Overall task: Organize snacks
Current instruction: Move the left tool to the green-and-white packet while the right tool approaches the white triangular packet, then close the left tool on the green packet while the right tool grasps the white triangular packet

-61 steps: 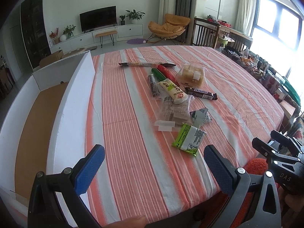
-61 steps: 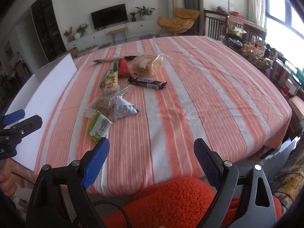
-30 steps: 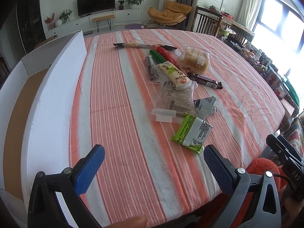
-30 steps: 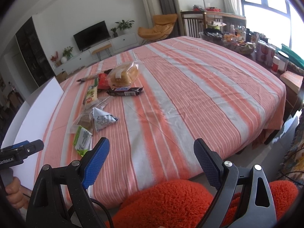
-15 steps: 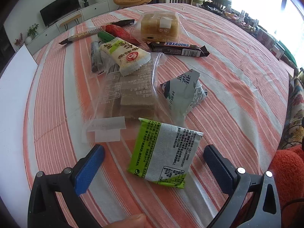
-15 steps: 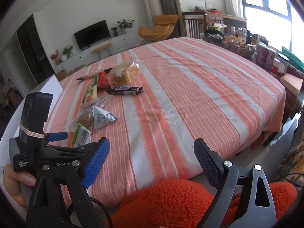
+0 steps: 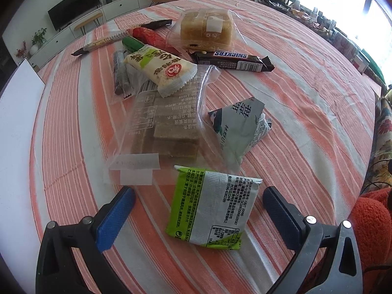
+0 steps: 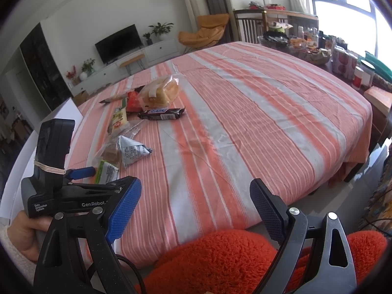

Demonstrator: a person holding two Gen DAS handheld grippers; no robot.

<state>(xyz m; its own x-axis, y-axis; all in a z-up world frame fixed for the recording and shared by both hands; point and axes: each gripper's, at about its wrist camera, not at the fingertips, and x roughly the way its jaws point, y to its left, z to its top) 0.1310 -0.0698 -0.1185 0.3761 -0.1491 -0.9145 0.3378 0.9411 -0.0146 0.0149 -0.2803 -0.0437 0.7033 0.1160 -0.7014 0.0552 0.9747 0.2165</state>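
- The left gripper has its jaws spread wide, one blue pad on each side of a green-and-white snack packet — whether either pad touches the packet cannot be told.
- That packet lies flat on the orange-and-white striped tablecloth, at the near end of the snack pile.
- Just beyond it sits a clear bag of brown cake slices, with a crumpled grey-white pouch beside it on the right.
- A cream-and-green wrapped bar rests across the far end of the clear bag; a thin dark stick snack lies to its left.
- Farther back are a Snickers bar, a bagged loaf of bread, a red packet, a green tube and a long thin stick pack.
- A white box wall stands along the left edge of the table.
- The right gripper hangs near the table's edge over an orange fuzzy garment, its jaws wide apart and holding nothing — well away from the snacks.
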